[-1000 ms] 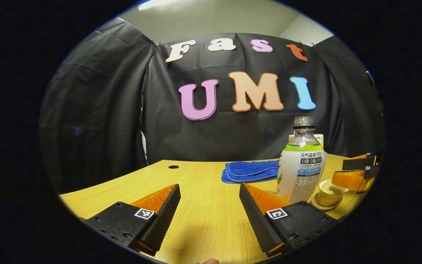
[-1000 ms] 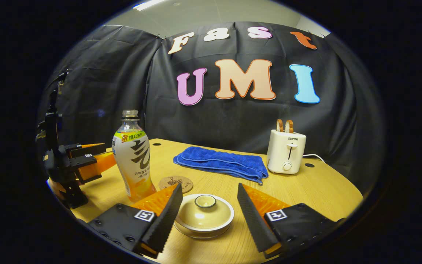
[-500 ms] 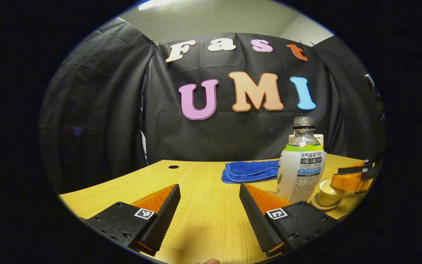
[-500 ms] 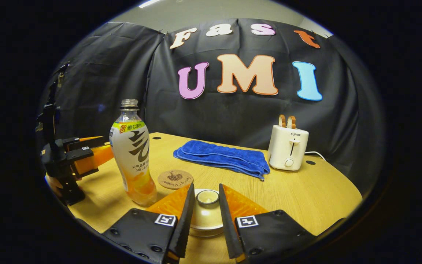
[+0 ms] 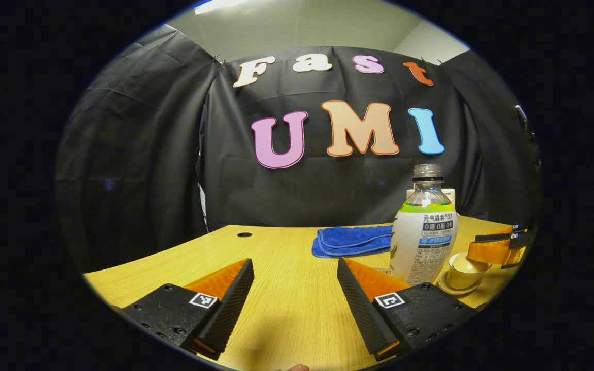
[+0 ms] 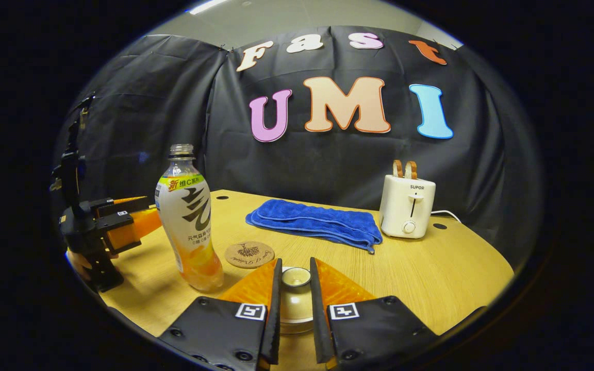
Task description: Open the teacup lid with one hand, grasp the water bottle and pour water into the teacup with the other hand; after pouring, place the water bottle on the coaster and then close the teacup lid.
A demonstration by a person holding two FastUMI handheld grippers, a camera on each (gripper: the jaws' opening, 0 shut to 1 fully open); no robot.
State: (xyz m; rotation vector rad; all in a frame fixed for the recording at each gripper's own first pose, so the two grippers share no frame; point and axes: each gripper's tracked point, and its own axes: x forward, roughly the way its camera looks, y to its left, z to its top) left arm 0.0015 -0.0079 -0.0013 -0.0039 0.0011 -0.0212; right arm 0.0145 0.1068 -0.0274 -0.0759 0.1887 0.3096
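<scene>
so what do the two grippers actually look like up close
Both match: the left gripper and right gripper each have two wedge-shaped fingers with ridged inner faces, mounted on black bolted blocks that each carry a small square black-and-white marker. No sleeve or cable is visible.

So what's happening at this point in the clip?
The right hand-held gripper has its fingers pressed on the knob of the teacup lid, which is not yet off the teacup. The left hand-held gripper is open over the table, beside the uncapped water bottle. The coaster lies bare.
</scene>
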